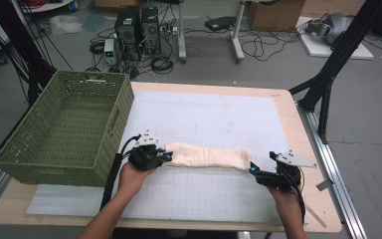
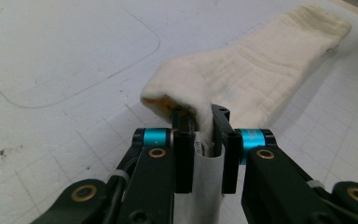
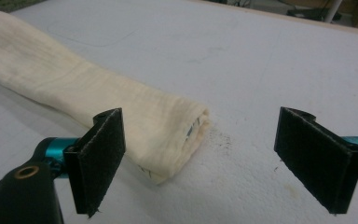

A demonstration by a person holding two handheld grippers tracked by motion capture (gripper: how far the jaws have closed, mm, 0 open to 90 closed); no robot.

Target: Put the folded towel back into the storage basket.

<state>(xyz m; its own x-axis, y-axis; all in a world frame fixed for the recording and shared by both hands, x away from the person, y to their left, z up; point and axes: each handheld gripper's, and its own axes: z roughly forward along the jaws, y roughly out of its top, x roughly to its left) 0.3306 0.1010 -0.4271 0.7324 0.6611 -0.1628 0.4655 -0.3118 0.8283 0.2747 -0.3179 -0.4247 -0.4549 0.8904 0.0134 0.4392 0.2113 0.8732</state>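
A cream folded cloth (image 1: 206,157) lies as a long strip across the white mat. My left gripper (image 1: 166,156) is shut on the cloth's left end (image 2: 182,95), which is pinched and lifted slightly between the black jaws. My right gripper (image 1: 252,171) stands open at the cloth's right end (image 3: 177,130), its wide-apart pads (image 3: 103,154) on either side of that end and not touching it. A hand holds each gripper from the table's near edge.
A green woven basket (image 1: 107,124) stands on the table's left side, close to my left gripper. The white gridded mat (image 1: 214,194) covers most of the wooden table (image 1: 298,124). Black frame legs (image 1: 328,79) rise at the right.
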